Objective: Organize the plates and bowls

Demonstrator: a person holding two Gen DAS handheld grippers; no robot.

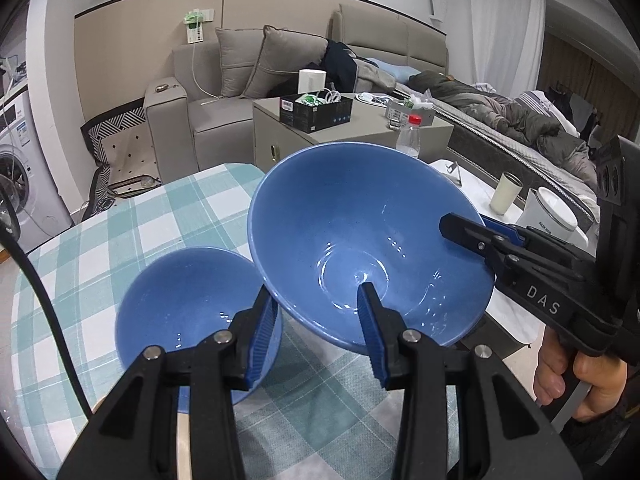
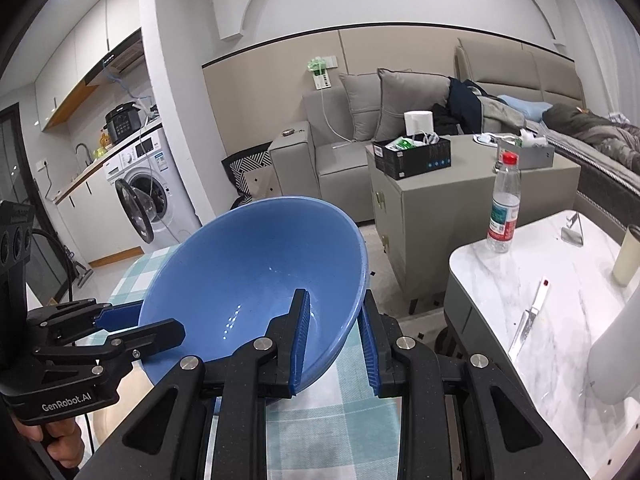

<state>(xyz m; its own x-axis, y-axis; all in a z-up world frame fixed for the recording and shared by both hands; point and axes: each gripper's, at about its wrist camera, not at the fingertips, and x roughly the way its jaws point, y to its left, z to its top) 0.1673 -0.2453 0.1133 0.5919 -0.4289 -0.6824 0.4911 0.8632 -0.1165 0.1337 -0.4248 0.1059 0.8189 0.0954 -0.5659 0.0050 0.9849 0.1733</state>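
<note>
A large blue bowl (image 1: pixel 360 232) (image 2: pixel 256 272) hangs tilted above the green checked tablecloth (image 1: pixel 168 216), held by both grippers. My left gripper (image 1: pixel 316 290) is shut on its near rim, one finger inside the bowl and one beneath it. From the right, my right gripper (image 1: pixel 460 228) clamps the opposite rim. In the right wrist view that right gripper (image 2: pixel 334 294) pinches the rim, and the left gripper (image 2: pixel 160 320) grips the bowl's left edge. A smaller blue bowl (image 1: pixel 184 300) stands on the cloth, below and left of the large one.
A white marble table (image 2: pixel 540 272) stands to the right with a plastic bottle (image 2: pixel 504 208), a knife (image 2: pixel 528 320), a cream cup (image 1: pixel 505 194) and a white jug (image 1: pixel 554 216). Behind are a grey cabinet (image 2: pixel 440 216), a sofa (image 1: pixel 208 120) and a washing machine (image 2: pixel 140 196).
</note>
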